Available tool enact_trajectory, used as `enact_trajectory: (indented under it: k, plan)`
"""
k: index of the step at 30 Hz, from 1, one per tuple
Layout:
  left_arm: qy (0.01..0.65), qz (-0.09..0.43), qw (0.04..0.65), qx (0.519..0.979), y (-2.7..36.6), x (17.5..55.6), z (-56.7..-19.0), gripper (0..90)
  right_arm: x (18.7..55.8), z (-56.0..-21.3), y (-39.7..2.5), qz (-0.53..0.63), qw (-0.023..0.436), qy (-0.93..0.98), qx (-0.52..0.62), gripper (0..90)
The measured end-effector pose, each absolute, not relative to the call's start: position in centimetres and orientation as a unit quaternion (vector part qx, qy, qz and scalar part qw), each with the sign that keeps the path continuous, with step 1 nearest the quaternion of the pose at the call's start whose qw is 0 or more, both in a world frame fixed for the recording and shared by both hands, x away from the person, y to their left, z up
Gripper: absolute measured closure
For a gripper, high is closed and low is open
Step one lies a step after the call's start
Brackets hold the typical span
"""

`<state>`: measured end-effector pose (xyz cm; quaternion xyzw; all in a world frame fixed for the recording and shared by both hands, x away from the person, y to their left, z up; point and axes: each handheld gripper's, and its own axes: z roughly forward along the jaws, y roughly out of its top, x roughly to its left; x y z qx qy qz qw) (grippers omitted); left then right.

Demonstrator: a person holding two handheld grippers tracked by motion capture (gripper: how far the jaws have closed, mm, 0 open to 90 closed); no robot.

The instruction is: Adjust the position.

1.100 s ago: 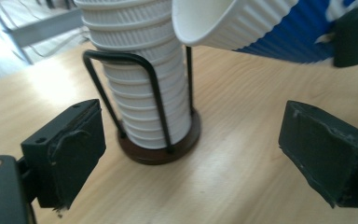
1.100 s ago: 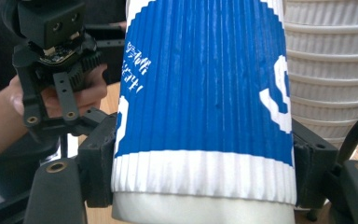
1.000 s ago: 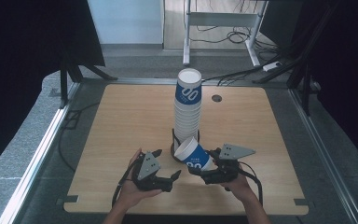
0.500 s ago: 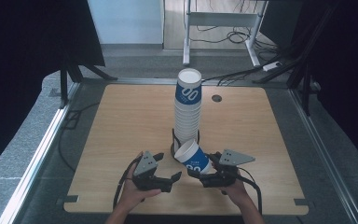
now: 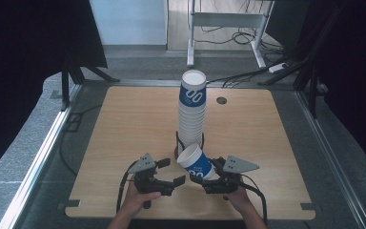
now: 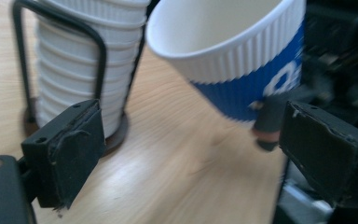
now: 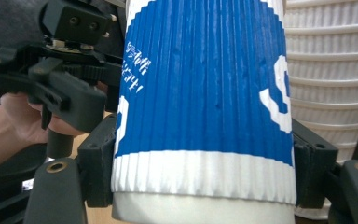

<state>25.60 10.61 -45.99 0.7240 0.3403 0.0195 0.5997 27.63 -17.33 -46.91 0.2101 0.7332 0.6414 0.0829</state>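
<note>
ribbed blue-and-white paper cup (image 5: pixel 196 163): tilted above the wooden table (image 5: pixel 124 124), rim toward the tall stack of white ribbed cups (image 5: pixel 192 112) in its black wire holder (image 6: pixel 100 60) | right gripper (image 5: pixel 208 178): pinching cup's lower wall, both sides | left gripper (image 5: pixel 173 172): jaws spread, empty, just beside cup | cup base probably off the table; blurred

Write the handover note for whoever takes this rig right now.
Right gripper: shut on a blue cup, held tilted off the table, near its base.
Left gripper: open, holding nothing, beside the cup.
Cup stack: upright in its wire holder, mid-table, just behind the grippers.
Done: one cup is in hand.
Left: probably setting this cup where it belongs; the rest remain stacked.
</note>
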Motion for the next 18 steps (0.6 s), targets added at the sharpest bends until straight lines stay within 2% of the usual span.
enact_trajectory:
  k: [9,18]
  plan:
    - [0.336,-0.04,0.63,0.699,10.5,26.1,-46.1,7.0,27.2,-47.4,-16.5,0.647,0.092,0.73,0.199,27.1]
    - [0.341,-0.07,0.645,0.68,10.0,26.7,-46.3,7.0,26.9,-48.1,-15.5,0.64,0.089,0.74,0.185,27.2]
